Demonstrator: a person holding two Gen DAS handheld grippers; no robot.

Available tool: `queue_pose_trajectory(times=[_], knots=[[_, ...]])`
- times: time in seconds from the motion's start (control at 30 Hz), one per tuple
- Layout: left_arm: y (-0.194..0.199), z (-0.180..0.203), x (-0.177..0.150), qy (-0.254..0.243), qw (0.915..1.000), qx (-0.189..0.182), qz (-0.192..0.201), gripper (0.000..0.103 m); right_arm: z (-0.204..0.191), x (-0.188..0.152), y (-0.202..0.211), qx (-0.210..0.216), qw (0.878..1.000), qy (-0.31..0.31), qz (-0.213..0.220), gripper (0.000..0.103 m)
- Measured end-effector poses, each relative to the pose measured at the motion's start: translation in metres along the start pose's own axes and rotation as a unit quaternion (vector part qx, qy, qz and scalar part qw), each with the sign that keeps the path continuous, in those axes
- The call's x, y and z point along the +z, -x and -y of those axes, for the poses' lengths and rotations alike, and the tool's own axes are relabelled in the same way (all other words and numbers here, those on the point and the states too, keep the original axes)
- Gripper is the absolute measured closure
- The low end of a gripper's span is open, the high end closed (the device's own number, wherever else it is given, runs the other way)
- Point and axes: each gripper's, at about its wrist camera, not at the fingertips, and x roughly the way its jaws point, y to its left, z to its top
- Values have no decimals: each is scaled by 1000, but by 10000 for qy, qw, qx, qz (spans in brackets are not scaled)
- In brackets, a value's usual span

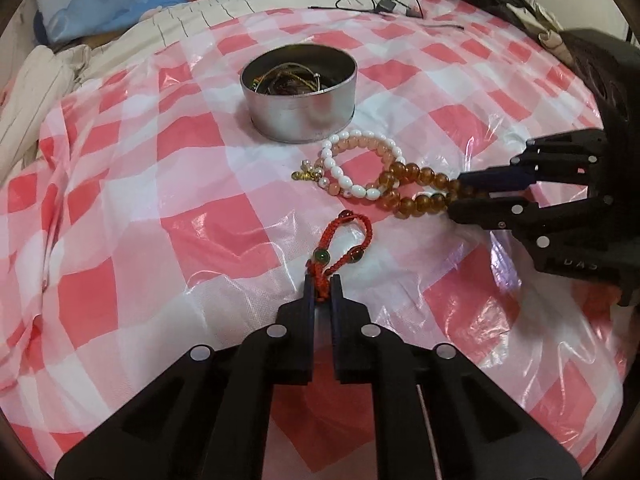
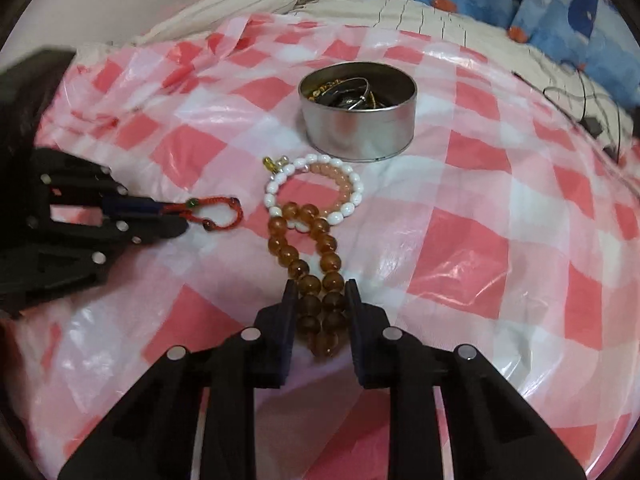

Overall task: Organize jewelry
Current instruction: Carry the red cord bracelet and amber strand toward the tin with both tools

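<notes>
Two claws loaded; our left claw [image 1: 322, 285] pinches the red cord [image 1: 345, 246], right claw [image 2: 319, 294] half-shut round the amber beads [image 2: 316, 264]; tin [image 2: 358, 110] sits straight ahead, right nearer.

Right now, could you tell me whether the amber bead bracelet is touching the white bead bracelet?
Touching. In the right wrist view the amber bead bracelet has its far loop lying over the near edge of the white bead bracelet, with no gap; the left wrist view shows the same overlap.

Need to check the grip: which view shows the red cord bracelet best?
Left wrist: the red cord bracelet lies dead ahead, its tail pinched in the left gripper. Right wrist shows it small and side-on, at left.
</notes>
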Motion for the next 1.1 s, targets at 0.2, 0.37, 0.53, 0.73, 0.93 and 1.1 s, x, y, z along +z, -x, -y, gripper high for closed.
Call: queue_pose_trajectory(times=[0.2,0.37,0.53,0.73,0.93,1.1], knots=[[20,-8,6,365,9971,-477,463,97,17,7,19,605,9959,-595,329,103],[19,-16,6,563,9954,-581,512,97,24,9,19,677,9944,-756,301,102],[13,-13,5,499,9968,-495,375,97,11,6,8,167,9980,-520,329,39],[6,-13,3,412,9983,-331,249,97,-1,4,-6,98,9998,-103,166,79],[16,-19,5,591,9960,-460,493,97,11,5,10,568,9966,-498,325,92],[27,-24,7,781,9918,-659,765,97,25,11,31,1072,9878,-925,653,92]])
